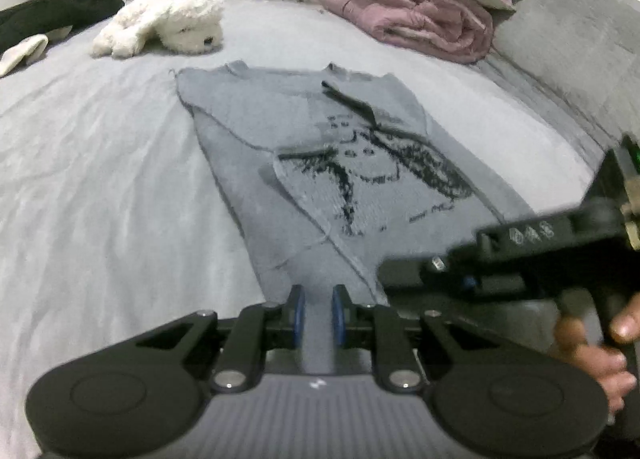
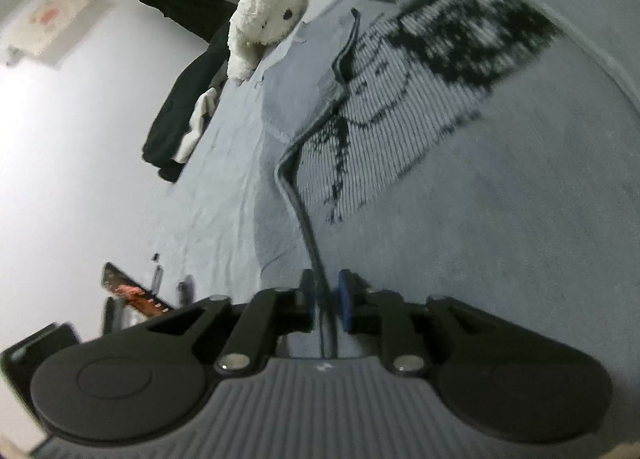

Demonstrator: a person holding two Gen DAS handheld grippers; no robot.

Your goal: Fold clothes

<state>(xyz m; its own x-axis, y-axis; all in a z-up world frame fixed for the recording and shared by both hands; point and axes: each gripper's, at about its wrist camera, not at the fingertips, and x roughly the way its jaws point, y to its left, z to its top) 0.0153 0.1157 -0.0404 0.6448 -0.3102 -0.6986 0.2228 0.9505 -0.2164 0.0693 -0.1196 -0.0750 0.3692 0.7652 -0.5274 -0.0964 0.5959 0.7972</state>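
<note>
A grey knit shirt (image 1: 320,163) with a black woven print lies partly folded on the smooth pale bedsheet (image 1: 100,187), its hem between the slightly parted left tongs (image 1: 319,313), its doubled edge between the slightly parted right tongs (image 2: 325,301); whether either pair grips it I cannot tell.

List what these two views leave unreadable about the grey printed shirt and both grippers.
- Left gripper, left wrist view: shirt fabric lies between the pads, but whether they press it is unclear.
- Right gripper, right wrist view: a dark fold edge runs between the pads; blur hides any contact.
- Shirt's near hem: covered by both gripper bodies.
- Shirt's print: blurred, motif unreadable.
</note>
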